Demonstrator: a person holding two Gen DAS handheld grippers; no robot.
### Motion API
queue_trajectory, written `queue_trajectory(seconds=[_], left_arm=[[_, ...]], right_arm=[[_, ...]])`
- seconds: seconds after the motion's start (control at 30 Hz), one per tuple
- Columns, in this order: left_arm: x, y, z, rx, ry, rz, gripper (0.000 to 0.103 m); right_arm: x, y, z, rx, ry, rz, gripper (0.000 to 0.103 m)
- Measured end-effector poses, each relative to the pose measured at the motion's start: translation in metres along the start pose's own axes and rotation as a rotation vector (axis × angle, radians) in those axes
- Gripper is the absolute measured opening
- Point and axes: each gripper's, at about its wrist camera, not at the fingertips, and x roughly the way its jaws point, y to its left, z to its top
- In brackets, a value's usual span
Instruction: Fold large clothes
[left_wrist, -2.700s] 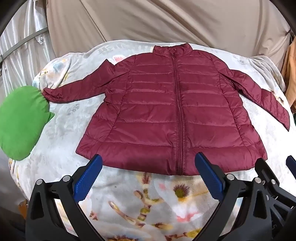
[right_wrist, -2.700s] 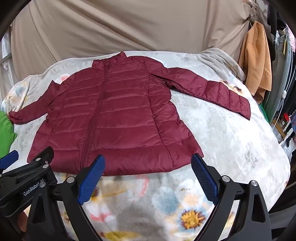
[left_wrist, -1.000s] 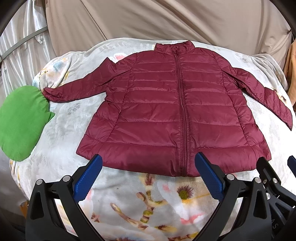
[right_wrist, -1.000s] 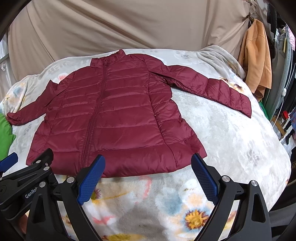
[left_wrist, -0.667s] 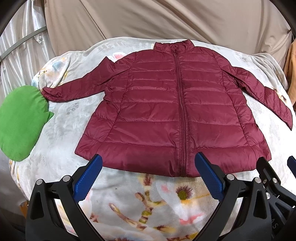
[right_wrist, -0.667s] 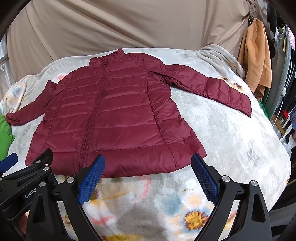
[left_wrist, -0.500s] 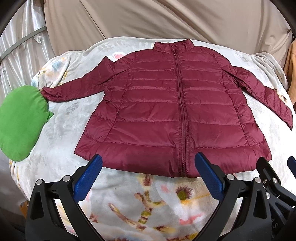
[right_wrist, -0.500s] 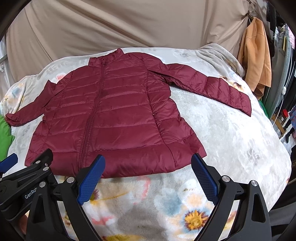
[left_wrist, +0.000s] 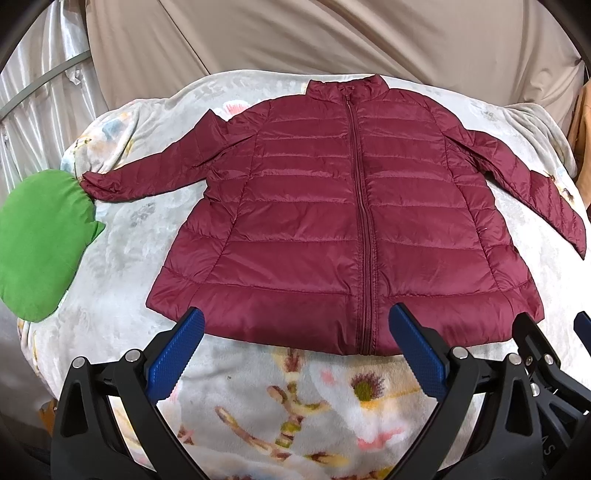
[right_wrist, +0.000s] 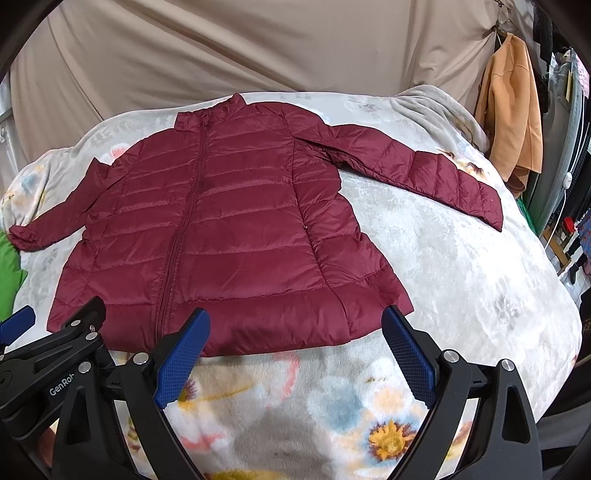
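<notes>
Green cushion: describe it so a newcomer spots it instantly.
Start at the floral blanket covering the bed, where a maroon puffer jacket lies spread flat. Follow its left sleeve to the cuff: the green cushion sits there at the blanket's edge, the only plain bright green thing.

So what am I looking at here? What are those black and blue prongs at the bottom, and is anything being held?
Those prongs are two hand-held grippers; a person carries one in each hand, and no robot arm is involved. Each picture comes from a fisheye camera mounted on a gripper, looking forward along its fingers. The left gripper and the right gripper both stand open and hold nothing. On the pale floral fleece blanket lies a dark red quilted puffer jacket, zipped, front up, sleeves spread out. A bright green cloth cushion sits at the left edge, by one cuff. An orange garment hangs at the right.
</notes>
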Motion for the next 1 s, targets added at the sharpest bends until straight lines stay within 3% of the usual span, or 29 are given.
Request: queue_trajectory(seconds=[0.77,0.87,1.0], left_arm=[[0.009,0.005,0.004,0.008,0.016,-0.003,0.098],[0.014,0.005,0.008,-0.003,0.021,0.014,0.098],[0.031,0.014,0.021,-0.041,0.045,0.024,0.098]], right_arm=[[0.017,0.004,0.005,0.009,0.039,0.014,0.092],[0.024,-0.007,0.010,0.024,0.036,0.011,0.092],[0.040,-0.056,0.028,0.092,0.010,-0.001,0.092]])
